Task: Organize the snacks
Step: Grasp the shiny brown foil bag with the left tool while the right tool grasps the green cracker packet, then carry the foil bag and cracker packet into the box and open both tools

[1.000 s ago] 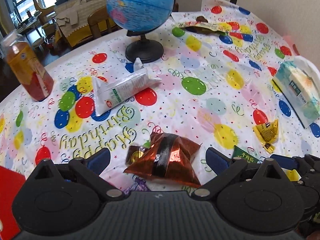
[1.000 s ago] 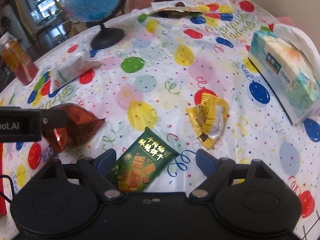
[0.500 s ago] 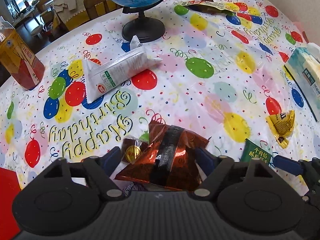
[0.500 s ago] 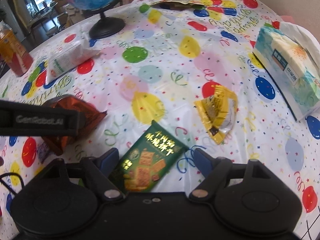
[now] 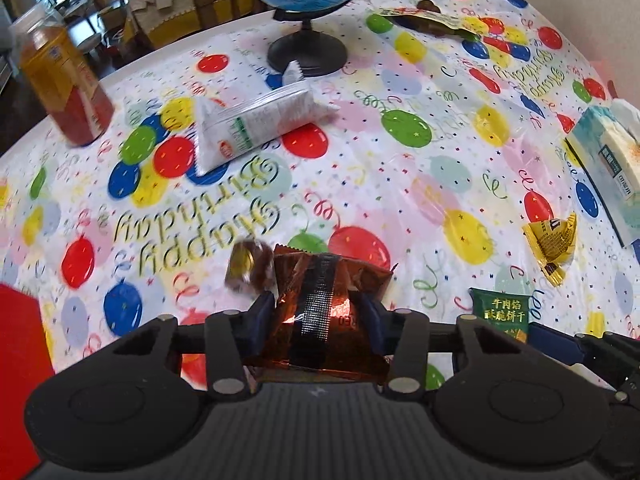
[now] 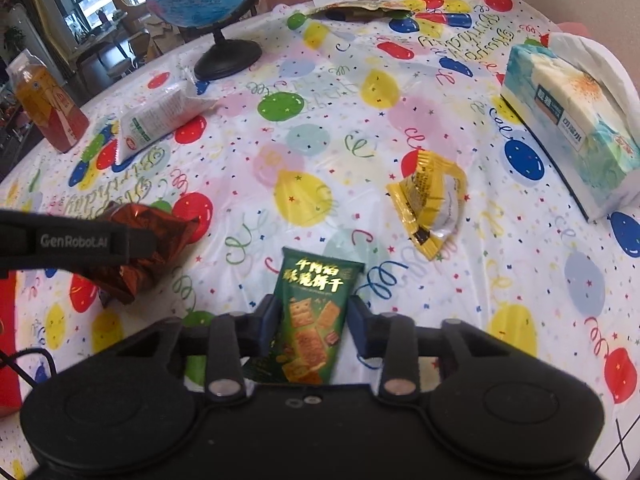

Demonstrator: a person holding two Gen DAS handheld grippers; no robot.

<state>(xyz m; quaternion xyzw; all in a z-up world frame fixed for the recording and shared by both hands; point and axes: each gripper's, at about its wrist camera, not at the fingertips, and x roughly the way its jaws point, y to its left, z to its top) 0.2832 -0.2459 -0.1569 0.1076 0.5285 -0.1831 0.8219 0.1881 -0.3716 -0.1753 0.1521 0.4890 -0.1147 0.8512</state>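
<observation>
Both grippers' jaws just closed: left (image 5: 318, 316) pinches copper packet (image 5: 320, 312); right (image 6: 312, 316) pinches green packet (image 6: 314, 316) lengthwise away.

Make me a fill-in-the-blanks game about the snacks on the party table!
1. The left gripper is squeezing a shiny packet coloured ____.
2. The right gripper pinches the green biscuit packet, and the crinkled yellow wrapper lies loose on the ____ tablecloth.
3. The white snack packet lies just in front of the blue ____.
4. The orange drink bottle is standing ____.

Missing words: copper-red; balloon-printed; globe; upright
</observation>
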